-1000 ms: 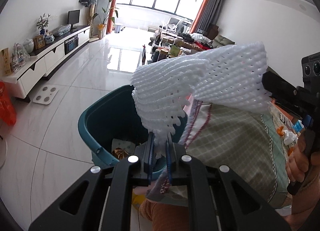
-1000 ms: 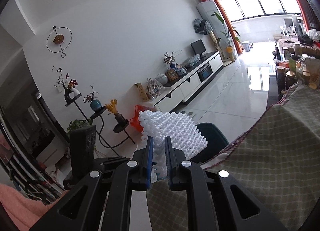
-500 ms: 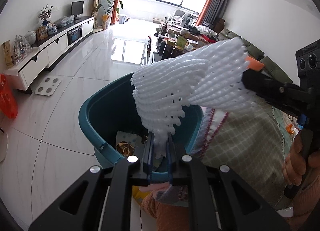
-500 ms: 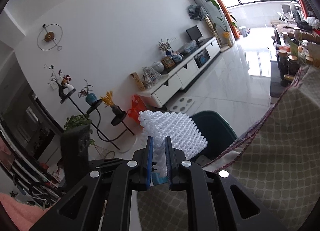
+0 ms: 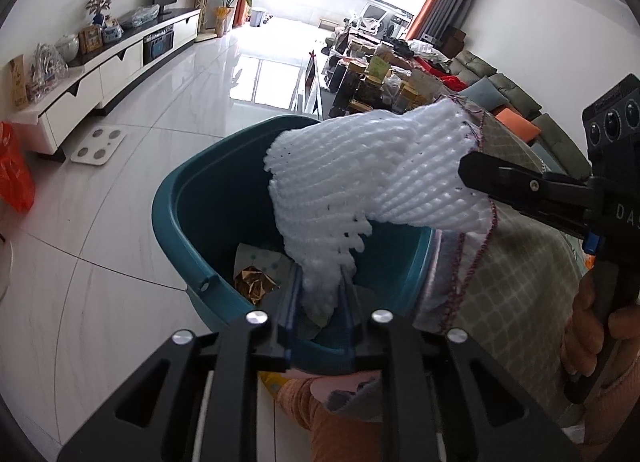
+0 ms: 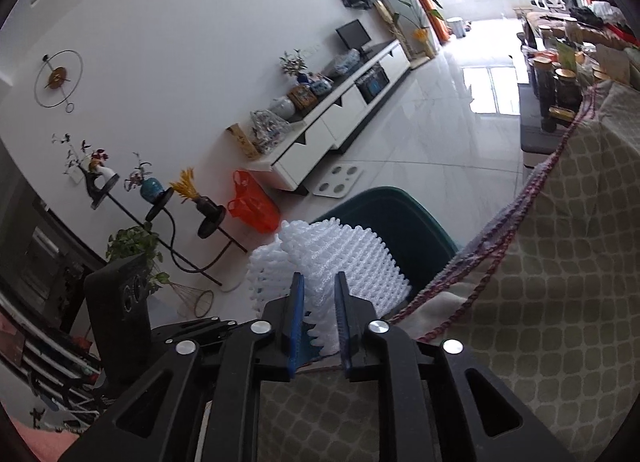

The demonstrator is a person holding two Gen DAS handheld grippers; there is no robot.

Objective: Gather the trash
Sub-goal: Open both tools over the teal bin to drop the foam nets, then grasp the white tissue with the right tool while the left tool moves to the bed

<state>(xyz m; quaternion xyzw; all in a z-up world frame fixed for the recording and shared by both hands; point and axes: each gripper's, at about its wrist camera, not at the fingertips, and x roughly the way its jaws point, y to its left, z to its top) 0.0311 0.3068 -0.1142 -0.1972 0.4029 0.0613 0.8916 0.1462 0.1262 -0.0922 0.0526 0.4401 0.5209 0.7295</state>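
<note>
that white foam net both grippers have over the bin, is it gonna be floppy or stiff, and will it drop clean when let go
Probably floppy: the white foam net sags and bends between the left gripper and right gripper. Likely very light, being open foam mesh. Its frayed edge might snag on the fingers, so it may not fall straight into the teal bin.

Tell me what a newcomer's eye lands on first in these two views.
First, the white foam net, stretched between the left gripper and the right gripper, both of whose jaws have just been opening around it. It hangs over the teal bin beside the checked tablecloth. Inside the bin lies a gold wrapper.
</note>
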